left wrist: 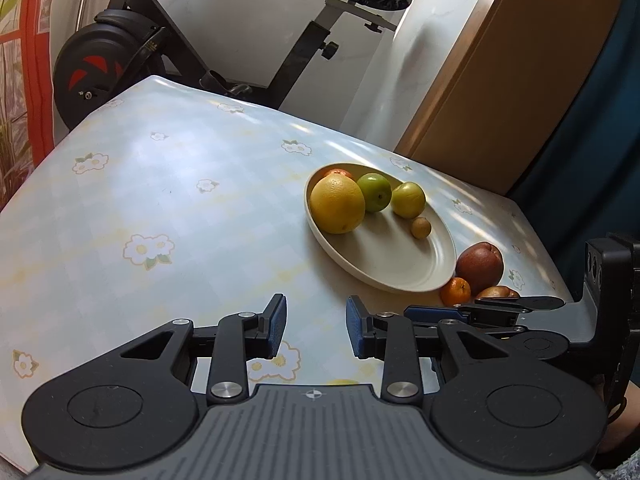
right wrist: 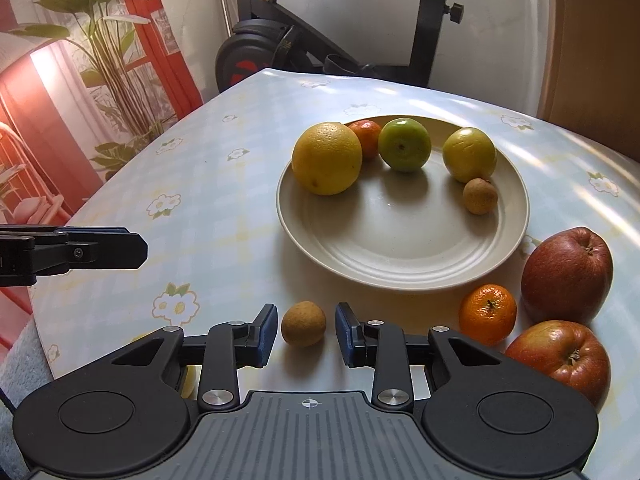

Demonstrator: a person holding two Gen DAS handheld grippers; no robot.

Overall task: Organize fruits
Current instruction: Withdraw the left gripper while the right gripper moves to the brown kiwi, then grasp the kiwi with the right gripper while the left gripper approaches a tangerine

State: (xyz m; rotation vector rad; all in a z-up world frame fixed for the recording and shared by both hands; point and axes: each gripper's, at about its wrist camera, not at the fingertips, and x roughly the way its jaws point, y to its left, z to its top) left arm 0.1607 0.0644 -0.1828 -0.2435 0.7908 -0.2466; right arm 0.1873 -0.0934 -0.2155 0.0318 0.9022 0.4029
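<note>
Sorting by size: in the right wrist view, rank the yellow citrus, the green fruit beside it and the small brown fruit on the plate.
1. yellow citrus
2. green fruit
3. small brown fruit
All lie at similar depth on the plate, so the order seems reliable.

hidden: tangerine mostly behind grapefruit; lower apple perhaps half-covered by right hand-held gripper

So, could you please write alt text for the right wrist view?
The right gripper has its fingers either side of a small round brown fruit on the floral tablecloth, not touching it. Beyond, a cream plate holds five fruits; two red apples and a mandarin lie beside it.
</note>
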